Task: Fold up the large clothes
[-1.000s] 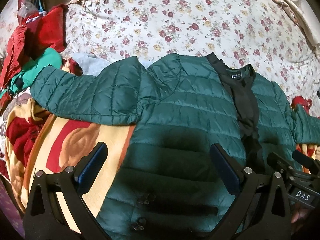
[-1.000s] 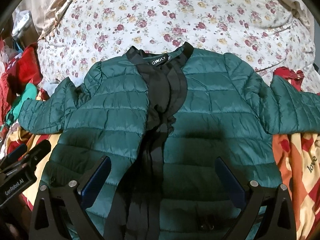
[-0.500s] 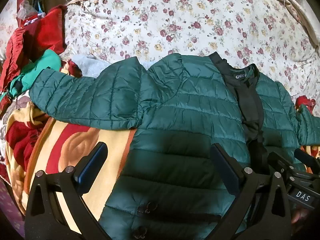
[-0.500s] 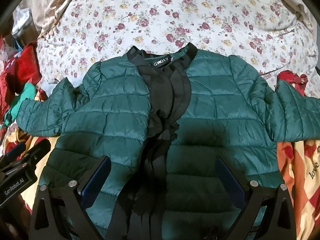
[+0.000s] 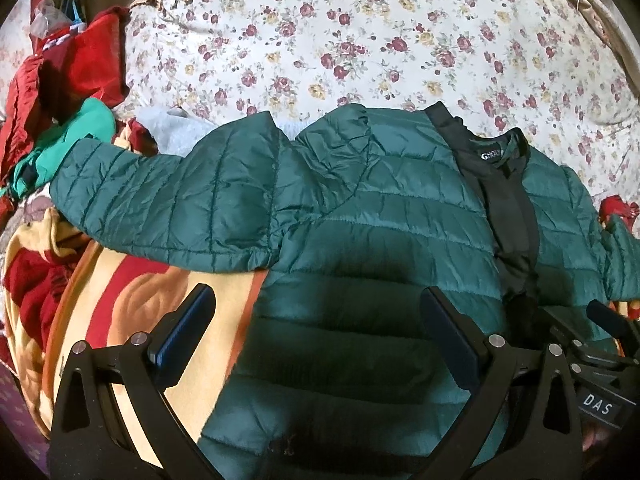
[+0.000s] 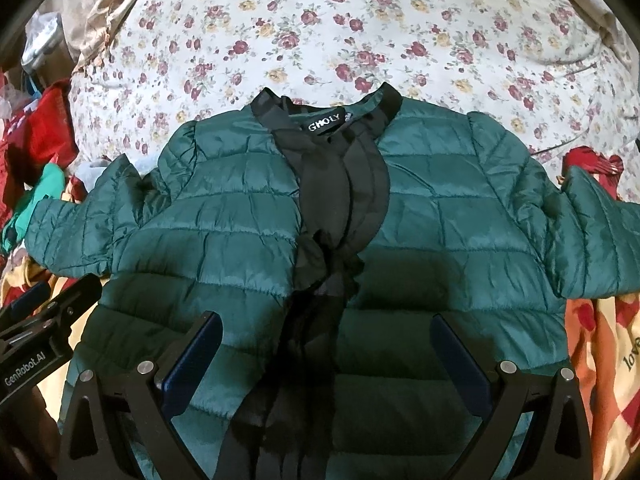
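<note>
A green quilted jacket [image 6: 440,216] is laid face up on a patterned blanket [image 5: 132,304], with its collar toward a flowered bedspread [image 6: 320,32] and its black front band [image 6: 340,200] running down the middle; both sleeves are spread outward, the left sleeve [image 5: 168,204] reaching toward a heap of red and green clothes [image 5: 60,92]. The left gripper [image 5: 316,324] is held above the jacket's lower left side with its fingers wide apart and nothing between them, and the right gripper [image 6: 326,350] hangs over the lower front, straddling the band, likewise apart and empty. The fold appears not yet begun, so the step in hand is judged to be choosing a hold: a sleeve near its cuff, or the hem at both corners, would best be taken through all the puffy layers, since the slick shell is likely to slip from a shallow pinch, and the fold should be carried over evenly so the front band is not dragged askew. Compared with a second ago, slightly more of the jacket is seen in both views, the collar sitting lower in the frame, which suggests both grippers were drawn back a little; the jacket itself seems not to have been shifted.
</note>
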